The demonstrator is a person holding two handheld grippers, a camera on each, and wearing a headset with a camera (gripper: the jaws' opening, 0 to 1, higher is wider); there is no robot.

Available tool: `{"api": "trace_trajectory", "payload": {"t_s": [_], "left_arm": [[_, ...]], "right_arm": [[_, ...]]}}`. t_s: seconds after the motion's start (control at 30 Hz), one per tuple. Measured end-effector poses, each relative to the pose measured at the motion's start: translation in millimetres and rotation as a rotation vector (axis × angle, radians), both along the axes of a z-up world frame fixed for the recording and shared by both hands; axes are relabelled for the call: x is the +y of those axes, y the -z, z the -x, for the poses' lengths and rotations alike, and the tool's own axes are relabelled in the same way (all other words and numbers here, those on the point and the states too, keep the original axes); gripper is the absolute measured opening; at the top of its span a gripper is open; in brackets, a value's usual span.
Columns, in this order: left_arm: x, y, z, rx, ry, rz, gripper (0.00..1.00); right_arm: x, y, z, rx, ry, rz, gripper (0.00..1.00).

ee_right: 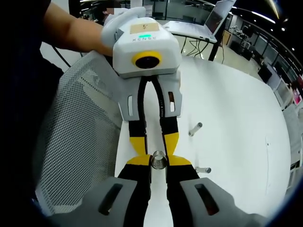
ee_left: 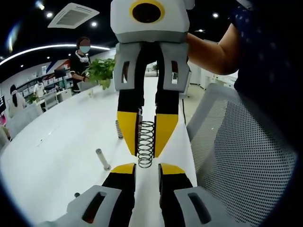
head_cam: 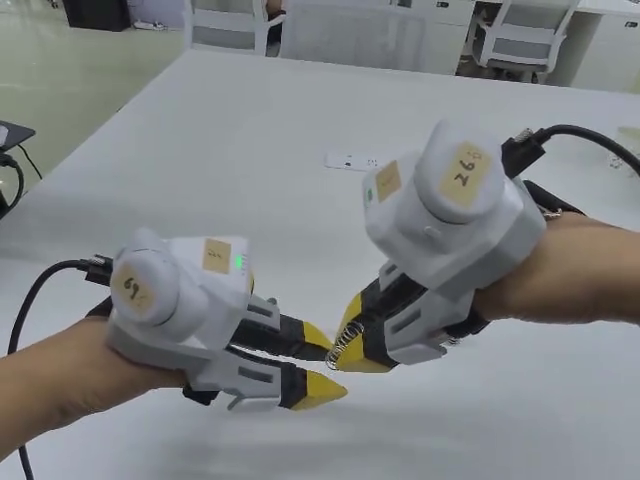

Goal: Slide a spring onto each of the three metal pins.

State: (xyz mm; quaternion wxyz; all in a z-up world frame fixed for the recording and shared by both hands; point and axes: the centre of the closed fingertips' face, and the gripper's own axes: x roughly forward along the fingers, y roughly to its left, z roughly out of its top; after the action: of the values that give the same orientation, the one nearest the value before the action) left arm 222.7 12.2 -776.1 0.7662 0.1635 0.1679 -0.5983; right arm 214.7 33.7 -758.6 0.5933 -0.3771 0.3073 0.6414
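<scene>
The right tool [ee_right: 159,163] was clamped on the spring [ee_right: 158,160]. In the right gripper view the coil sat end-on between its two yellow tips, gripped from both sides. The left tool [ee_left: 147,171] had its jaws a narrow gap apart with nothing between them. In the left gripper view the spring hung lengthwise at 12 o'clock from that gap, and its near end came just up to the left tool's tips. Whether it touched them could not be told. In the head view the left tool lay at 7 o'clock and the right tool at 3 o'clock. Their yellow tips met nose to nose low in the middle of the picture, with the spring between them above the tabletop [head_cam: 250,130].

Two metal pins [ee_left: 102,159] stood on the white surface at 9 o'clock from the spring in the left gripper view, apart from each other and well clear of both tools. A small dark stub [ee_left: 76,194] at 8 o'clock was too small to make out. The tool bodies hid the pins in the head view.

A white power strip [head_cam: 352,160] lay on the tabletop at 12 o'clock. A mesh chair back [ee_left: 236,142] stood along the near edge. Across the room, a person [ee_left: 80,61] stood beside a leafy plant [ee_left: 102,71], and a laptop [ee_right: 210,21] sat open on another desk.
</scene>
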Motion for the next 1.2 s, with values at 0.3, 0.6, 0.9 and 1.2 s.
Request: {"api": "trace_trajectory", "payload": {"t_s": [0.3,0.6,0.9,1.2], "left_arm": [[2.8,-3.0,-1.0,0.035,-0.032,0.027,0.26],[8.1,-4.1,-2.9,0.046,-0.05,0.029,0.35],[21.0,-6.6,-3.3,0.055,-0.083,0.03,0.39],[33.0,-5.1,-1.4,0.063,-0.126,0.033,0.42]], "right_arm": [[-2.3,1.4,-2.8,-0.009,0.005,0.013,0.09],[-7.1,2.0,-7.0,-0.017,0.017,0.019,0.09],[-11.2,2.9,-11.0,-0.021,0.025,0.023,0.09],[-13.0,3.4,-15.4,-0.022,0.03,0.025,0.09]]}}
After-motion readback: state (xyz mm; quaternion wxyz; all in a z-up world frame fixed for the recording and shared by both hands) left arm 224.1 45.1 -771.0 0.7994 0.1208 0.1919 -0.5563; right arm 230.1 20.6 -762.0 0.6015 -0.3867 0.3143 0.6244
